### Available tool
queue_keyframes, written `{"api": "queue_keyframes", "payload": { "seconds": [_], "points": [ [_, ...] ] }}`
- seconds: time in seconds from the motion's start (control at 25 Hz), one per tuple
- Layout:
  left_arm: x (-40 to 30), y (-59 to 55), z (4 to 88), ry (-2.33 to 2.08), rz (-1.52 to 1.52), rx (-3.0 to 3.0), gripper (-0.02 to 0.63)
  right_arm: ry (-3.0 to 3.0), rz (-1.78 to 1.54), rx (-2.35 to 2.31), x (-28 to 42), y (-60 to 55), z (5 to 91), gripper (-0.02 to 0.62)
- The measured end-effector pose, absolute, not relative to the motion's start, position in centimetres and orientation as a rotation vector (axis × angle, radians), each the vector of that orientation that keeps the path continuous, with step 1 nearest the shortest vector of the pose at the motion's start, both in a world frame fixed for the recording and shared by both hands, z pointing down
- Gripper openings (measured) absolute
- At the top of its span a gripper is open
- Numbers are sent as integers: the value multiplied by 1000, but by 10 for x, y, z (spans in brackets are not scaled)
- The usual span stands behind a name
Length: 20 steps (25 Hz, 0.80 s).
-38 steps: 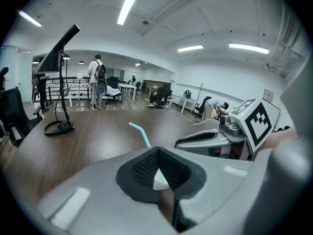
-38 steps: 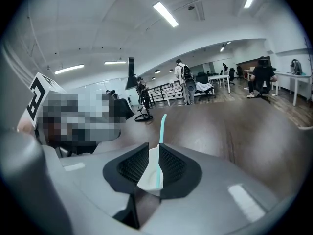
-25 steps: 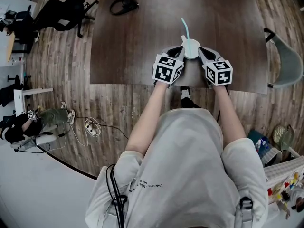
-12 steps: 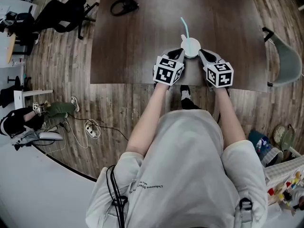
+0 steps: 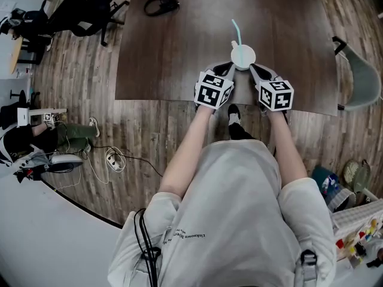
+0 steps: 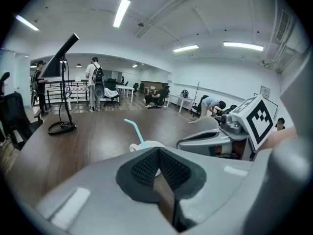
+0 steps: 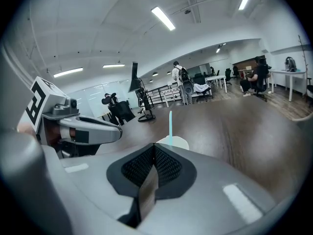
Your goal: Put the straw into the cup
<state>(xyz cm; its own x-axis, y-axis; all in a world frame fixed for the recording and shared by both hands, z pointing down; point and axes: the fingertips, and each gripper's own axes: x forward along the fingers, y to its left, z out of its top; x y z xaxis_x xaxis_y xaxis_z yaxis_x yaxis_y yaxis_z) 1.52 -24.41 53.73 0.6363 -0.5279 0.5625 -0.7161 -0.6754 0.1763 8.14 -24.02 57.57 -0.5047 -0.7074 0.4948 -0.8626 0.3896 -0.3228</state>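
In the head view, a dark brown wooden table point(image 5: 179, 46) stood before a person in a white t-shirt point(image 5: 239, 208). A white lidded cup point(image 5: 243, 55) sat upright on the table near its front edge. A pale blue plastic straw point(image 5: 237, 32) stood in the cup's lid, leaning away toward the left. The left gripper point(image 5: 227, 69), with its black-and-white marker cube, pointed at the cup from the near left. The right gripper point(image 5: 255, 70) pointed at it from the near right, so the cup sat between and just beyond the two tips. This view did not show whether either tip touched the cup. A black ring-shaped stand base point(image 5: 160, 5) lay near the table's far left corner. A grey chair point(image 5: 364, 79) stood beyond the table's right edge, and a black office chair point(image 5: 84, 8) on the plank floor at the far left.

In the left gripper view, the jaws were pressed together, ribbed dark pads meeting at a seam with nothing between them. The cup point(image 6: 146, 145) showed just past the tips, with the straw point(image 6: 135, 131) rising bent from it. The right gripper lay to the right, its tip close beside the cup.

In the right gripper view, these jaws too were closed on each other and empty. The cup point(image 7: 175, 142) sat just beyond them with the straw point(image 7: 170, 124) upright in it, and the left gripper reached in from the left.
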Motion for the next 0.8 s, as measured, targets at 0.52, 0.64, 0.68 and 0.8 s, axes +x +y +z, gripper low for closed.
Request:
{"api": "queue_keyframes", "payload": {
  "seconds": [0.52, 0.64, 0.68, 0.8],
  "points": [
    [8, -226, 536, -1009, 677, 2467, 2, -2394, 765, 1358, 78, -225, 571, 23],
    [5, -228, 536, -1032, 667, 2459, 1, -2394, 741, 1333, 74, -225, 573, 23],
    [5, -228, 536, -1037, 664, 2459, 1, -2391, 735, 1331, 74, -224, 573, 23],
    [5, -226, 535, -1041, 658, 2459, 1, -2386, 732, 1326, 74, -221, 574, 23]
  ]
}}
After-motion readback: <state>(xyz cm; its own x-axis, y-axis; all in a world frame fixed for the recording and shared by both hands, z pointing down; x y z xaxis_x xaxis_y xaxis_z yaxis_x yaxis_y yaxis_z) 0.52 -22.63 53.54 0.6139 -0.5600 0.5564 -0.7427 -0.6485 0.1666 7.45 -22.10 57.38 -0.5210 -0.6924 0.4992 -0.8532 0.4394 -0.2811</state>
